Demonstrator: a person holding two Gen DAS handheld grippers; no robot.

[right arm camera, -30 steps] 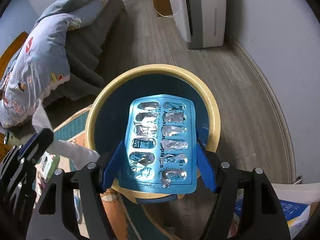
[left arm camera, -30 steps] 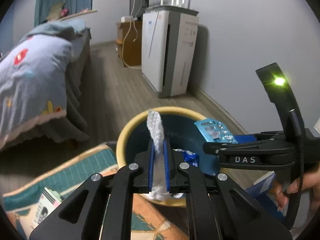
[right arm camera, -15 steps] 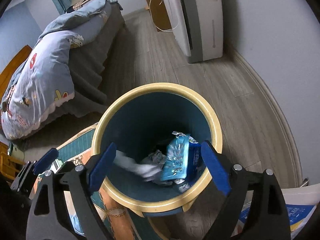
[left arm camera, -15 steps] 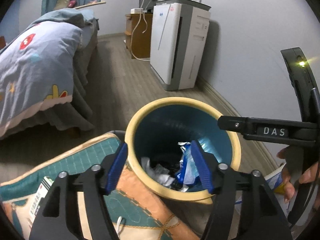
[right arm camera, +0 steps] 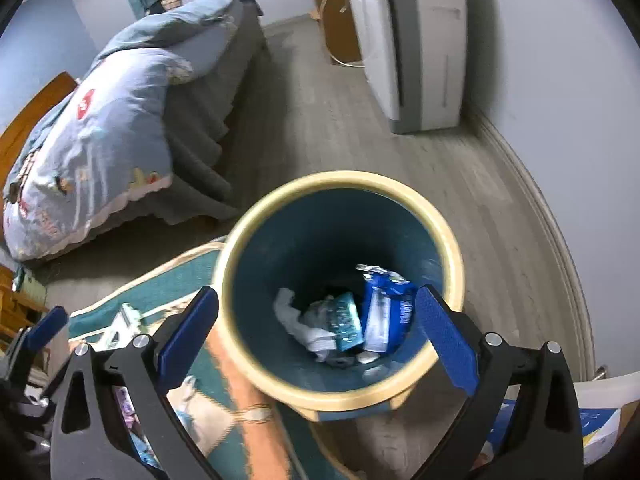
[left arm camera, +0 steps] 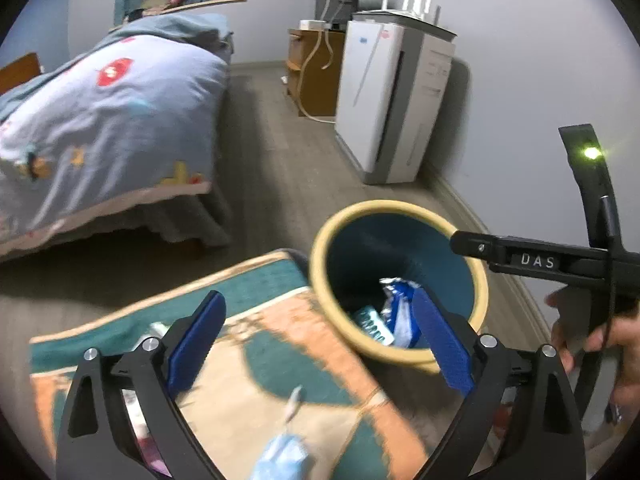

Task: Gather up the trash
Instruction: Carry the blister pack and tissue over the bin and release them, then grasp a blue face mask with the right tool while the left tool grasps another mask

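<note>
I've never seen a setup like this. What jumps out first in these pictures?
Your eye lands on the round bin with its yellow rim and teal inside, standing on the floor at the edge of a patterned rug. At its bottom lie a blue blister pack, a white tissue and a blue wrapper. Both the left gripper and right gripper frame it, open and empty.

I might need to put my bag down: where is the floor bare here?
Bare wood floor runs between the bed and the white appliance. The rug beside the bin is crowded with litter.
</note>
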